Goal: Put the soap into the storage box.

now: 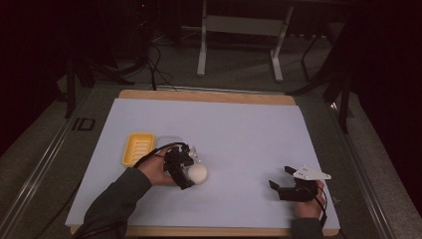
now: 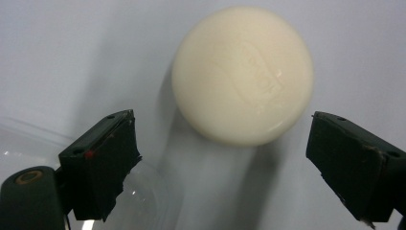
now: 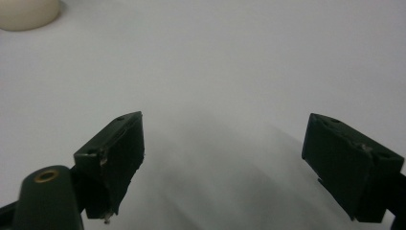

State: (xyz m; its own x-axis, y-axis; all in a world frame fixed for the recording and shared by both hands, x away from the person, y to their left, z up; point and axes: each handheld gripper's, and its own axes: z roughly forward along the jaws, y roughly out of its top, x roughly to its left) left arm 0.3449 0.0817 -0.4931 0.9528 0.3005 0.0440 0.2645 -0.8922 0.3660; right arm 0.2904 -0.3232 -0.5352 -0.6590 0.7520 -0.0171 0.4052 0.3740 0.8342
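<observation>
The right gripper [image 3: 222, 158] looks along its two black jaws, which rise from the bottom edge and stand wide apart with nothing between them. Below and beyond them lies the white table cover [image 3: 230, 67], plain and smooth, and the jaws throw a soft grey shadow onto it in the gap between them. Far from the jaws, in the upper left corner, a piece of the cream soap bar [image 3: 26, 12] rests on the cover, cut off by the picture's edges. Low at the left, just beside the left jaw, sits a rounded black part of the gripper with a brass-ringed hole [image 3: 46, 176].
</observation>
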